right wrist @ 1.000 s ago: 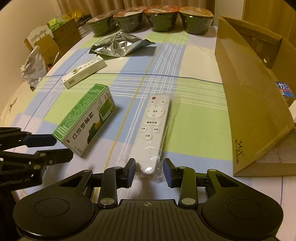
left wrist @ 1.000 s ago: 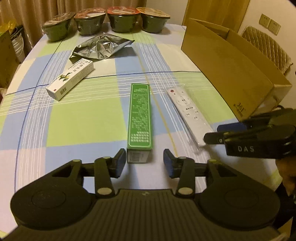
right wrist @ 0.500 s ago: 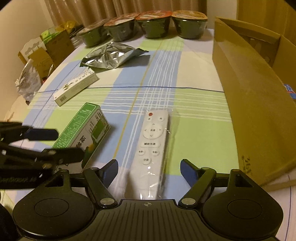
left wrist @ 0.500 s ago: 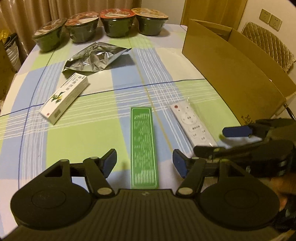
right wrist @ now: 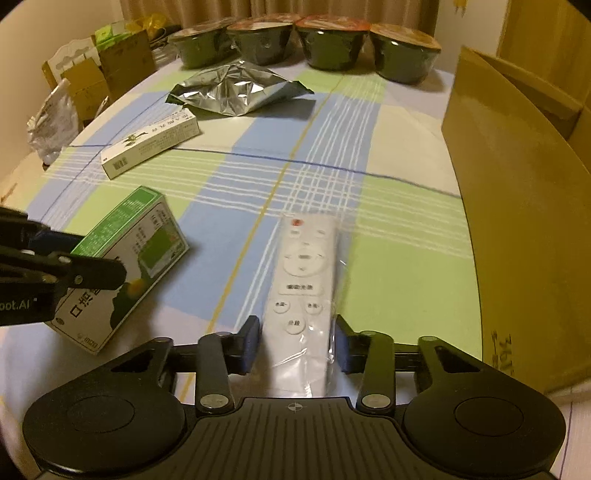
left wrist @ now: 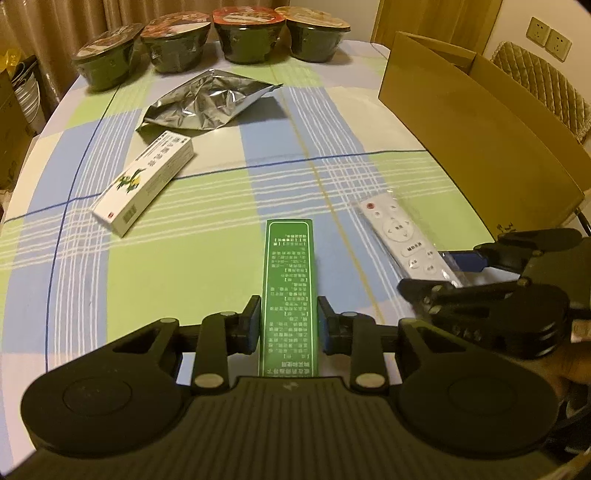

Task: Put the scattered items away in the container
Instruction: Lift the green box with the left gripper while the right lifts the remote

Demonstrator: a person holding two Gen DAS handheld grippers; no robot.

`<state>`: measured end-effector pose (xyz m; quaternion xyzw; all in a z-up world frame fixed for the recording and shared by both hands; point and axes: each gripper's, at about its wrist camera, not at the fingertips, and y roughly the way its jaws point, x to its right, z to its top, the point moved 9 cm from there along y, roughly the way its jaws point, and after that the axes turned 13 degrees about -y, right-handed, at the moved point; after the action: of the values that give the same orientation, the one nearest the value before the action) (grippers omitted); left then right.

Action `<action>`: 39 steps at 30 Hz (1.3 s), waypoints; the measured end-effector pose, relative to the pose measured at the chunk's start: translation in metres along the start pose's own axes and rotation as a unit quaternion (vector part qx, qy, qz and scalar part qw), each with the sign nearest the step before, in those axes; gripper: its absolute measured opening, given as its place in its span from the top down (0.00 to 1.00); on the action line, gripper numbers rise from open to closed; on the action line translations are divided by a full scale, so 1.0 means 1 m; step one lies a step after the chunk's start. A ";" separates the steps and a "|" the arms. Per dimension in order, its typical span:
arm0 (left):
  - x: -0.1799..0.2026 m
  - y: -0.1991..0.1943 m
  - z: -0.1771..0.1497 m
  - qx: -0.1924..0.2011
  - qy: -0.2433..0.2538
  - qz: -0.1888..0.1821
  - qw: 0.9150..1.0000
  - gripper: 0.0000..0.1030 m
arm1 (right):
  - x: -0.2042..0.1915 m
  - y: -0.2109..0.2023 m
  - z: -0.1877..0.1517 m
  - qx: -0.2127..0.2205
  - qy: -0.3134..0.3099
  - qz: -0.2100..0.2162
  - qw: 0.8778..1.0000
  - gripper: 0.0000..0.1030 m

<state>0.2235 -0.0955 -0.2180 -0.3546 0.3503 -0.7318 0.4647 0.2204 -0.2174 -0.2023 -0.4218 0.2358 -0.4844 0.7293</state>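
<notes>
A long green box (left wrist: 290, 277) lies on the checked tablecloth, and my left gripper (left wrist: 289, 321) is shut on its near end, pads against both long sides. In the right wrist view that box (right wrist: 129, 236) shows its printed face, with the left gripper (right wrist: 99, 254) around it. A white remote (right wrist: 303, 266) in a clear plastic sleeve lies beside it, and my right gripper (right wrist: 297, 343) is shut on its near end. The left wrist view shows the remote (left wrist: 399, 236) held by the right gripper (left wrist: 423, 270). An open cardboard box (left wrist: 480, 129) stands at the right.
A white carton (left wrist: 144, 188) and a silver foil pouch (left wrist: 207, 99) lie further back on the left. Several lidded bowls (left wrist: 247, 33) line the far edge. A quilted chair (left wrist: 546, 85) stands behind the cardboard box. Small cartons and bags (right wrist: 103, 74) sit off the table's left side.
Both grippers moved forward over their items with jaws wide, then drew in: the left onto the green box, the right onto the remote.
</notes>
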 end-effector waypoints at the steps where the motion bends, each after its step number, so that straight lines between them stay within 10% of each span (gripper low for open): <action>1: 0.000 -0.001 -0.001 0.000 0.000 0.001 1.000 0.76 | 0.001 -0.003 -0.003 -0.002 0.003 0.003 1.000 0.59; 22: 0.007 0.025 -0.005 -0.037 0.063 0.021 0.997 0.75 | 0.005 -0.013 -0.018 -0.007 -0.002 -0.003 1.000 0.58; 28: 0.007 0.022 -0.007 -0.036 0.057 0.019 0.998 0.75 | 0.005 -0.008 -0.016 -0.006 -0.005 -0.007 1.000 0.39; 31: 0.007 0.017 -0.009 -0.034 0.050 0.018 0.998 0.75 | 0.006 -0.008 -0.016 -0.004 -0.006 -0.012 1.000 0.41; 32: 0.007 0.016 -0.010 -0.033 0.048 0.017 0.998 0.75 | 0.006 -0.008 -0.015 -0.003 -0.011 -0.015 1.000 0.59; 39: 0.012 0.000 -0.016 -0.029 0.034 0.007 0.999 0.75 | 0.002 -0.024 -0.018 -0.002 -0.007 -0.004 1.000 0.60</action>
<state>0.2063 -0.1036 -0.2235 -0.3404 0.3891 -0.7297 0.4475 0.1957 -0.2302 -0.1910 -0.4273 0.2301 -0.4839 0.7283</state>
